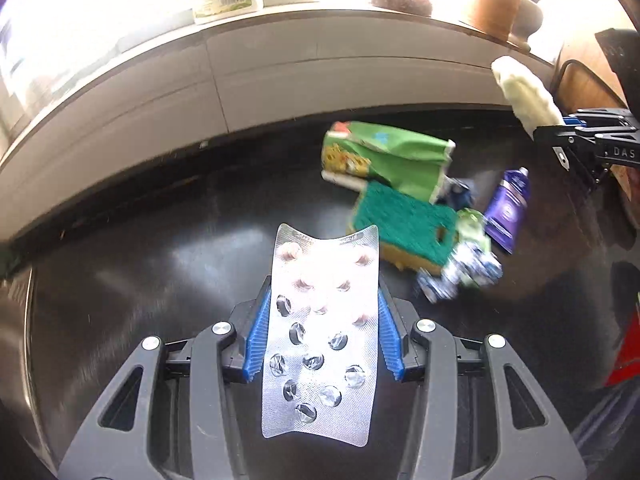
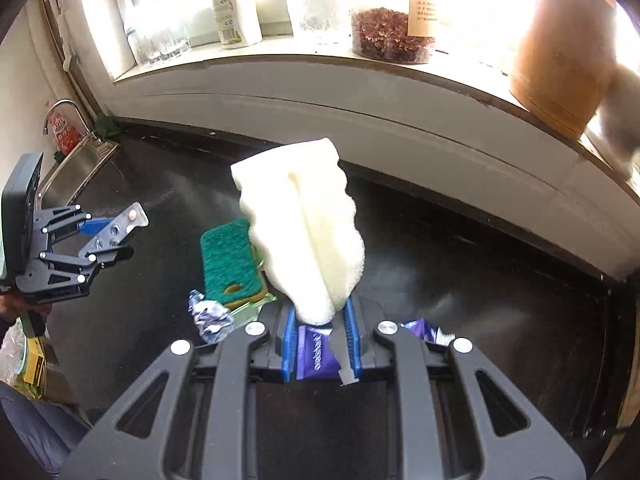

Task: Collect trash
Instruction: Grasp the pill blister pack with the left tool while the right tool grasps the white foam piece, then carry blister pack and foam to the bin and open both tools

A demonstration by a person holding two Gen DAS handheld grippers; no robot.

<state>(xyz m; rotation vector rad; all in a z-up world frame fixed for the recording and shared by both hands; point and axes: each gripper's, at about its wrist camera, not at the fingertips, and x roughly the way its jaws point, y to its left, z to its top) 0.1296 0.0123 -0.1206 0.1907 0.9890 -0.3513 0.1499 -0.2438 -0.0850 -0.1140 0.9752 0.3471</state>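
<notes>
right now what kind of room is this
Most likely a home kitchen: a dark countertop runs to a steel sink with a tap, a scouring sponge lies on it, and a jar of dried spices stands on the windowsill.

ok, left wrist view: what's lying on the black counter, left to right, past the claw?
Blister pack held in the left claw → green carton → green scouring sponge → crumpled foil wrapper → purple tube → pale sponge piece gripped by the right claw at the right edge.
</notes>
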